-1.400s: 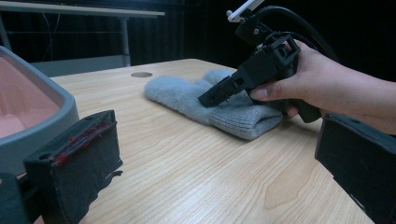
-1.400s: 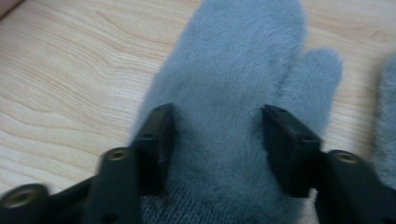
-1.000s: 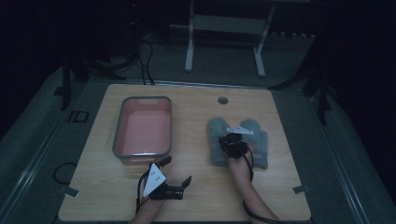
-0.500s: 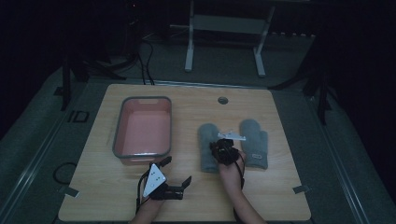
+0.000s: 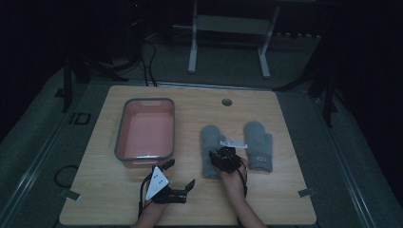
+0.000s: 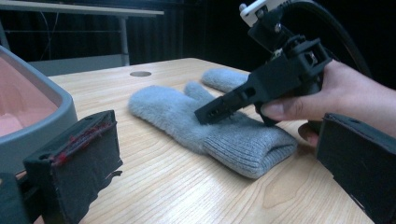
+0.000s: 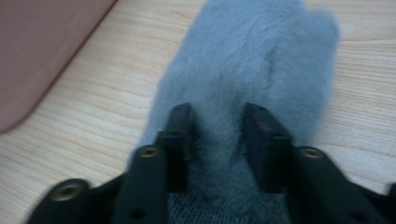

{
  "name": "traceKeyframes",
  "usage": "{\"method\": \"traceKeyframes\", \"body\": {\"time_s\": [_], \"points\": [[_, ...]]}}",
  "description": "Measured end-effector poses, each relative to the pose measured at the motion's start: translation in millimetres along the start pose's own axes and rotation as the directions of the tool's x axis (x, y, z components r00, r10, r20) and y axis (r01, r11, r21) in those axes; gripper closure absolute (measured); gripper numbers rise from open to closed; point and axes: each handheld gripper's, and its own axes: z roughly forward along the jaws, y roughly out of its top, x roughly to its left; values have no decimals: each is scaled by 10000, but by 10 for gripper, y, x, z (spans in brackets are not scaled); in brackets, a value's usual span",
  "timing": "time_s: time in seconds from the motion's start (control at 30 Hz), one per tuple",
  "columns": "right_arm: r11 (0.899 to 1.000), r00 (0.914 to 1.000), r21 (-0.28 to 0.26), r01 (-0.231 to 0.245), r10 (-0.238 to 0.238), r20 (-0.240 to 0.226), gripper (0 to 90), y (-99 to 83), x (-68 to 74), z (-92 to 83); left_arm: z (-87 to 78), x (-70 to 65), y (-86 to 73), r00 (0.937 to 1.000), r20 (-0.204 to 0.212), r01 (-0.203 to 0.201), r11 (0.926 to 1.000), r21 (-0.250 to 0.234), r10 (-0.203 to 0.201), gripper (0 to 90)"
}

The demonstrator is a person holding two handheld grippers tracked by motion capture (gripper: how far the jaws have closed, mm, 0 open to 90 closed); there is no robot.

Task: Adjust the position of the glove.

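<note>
Dark room around a pale wooden counter (image 5: 142, 199). From above: two fluffy grey mittens, nearer left mitten (image 5: 211, 151) beside far right mitten (image 5: 258, 145); grey-rimmed pink plastic tub (image 5: 145, 133), nothing inside. Close up: right gripper (image 7: 218, 116) pressed into left mitten's pile, jaws just opening, fleece bunched between, ribbed cuff nearest. Left gripper (image 5: 180, 175) resting released.

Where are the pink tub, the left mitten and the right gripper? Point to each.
pink tub (image 5: 145, 134), high view, on its bare pink floor.
left mitten (image 5: 209, 142), high view, on its fuzzy palm.
right gripper (image 7: 218, 123), right gripper view, midway between its fingertips.
</note>
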Motion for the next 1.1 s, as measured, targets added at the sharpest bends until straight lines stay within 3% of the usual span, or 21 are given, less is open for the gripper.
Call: {"method": "traceKeyframes", "body": {"time_s": [0.13,0.27,0.4,0.6,0.77,0.9,1.1], "points": [[9992,9992,-61,401,-401,16,450,101,-20,-95,-1,1,0,10000,11,6,10000,10,-6,2],[9994,9994,-58,329,-329,53,447,211,-175,-180,-1,2,1,10000,22,-1,10000,15,1,2],[9984,9982,-526,204,-174,566,449,327,-380,-354,-2,2,1,10000,14,1,10000,19,-1,2],[9967,9879,-813,-34,160,1545,469,426,-780,-556,-2,2,1,10000,6,25,10000,15,-25,2],[9964,9771,-779,-322,478,2075,465,419,-1113,-646,0,-1,0,10000,-3,26,10000,-10,-26,2],[9973,9724,-484,-558,652,2240,439,355,-1334,-648,0,0,1,10000,-4,33,10000,4,-33,2],[9949,9727,-159,-997,1008,2090,402,241,-1488,-547,0,1,1,10000,-10,49,10000,4,-49,2]]}}
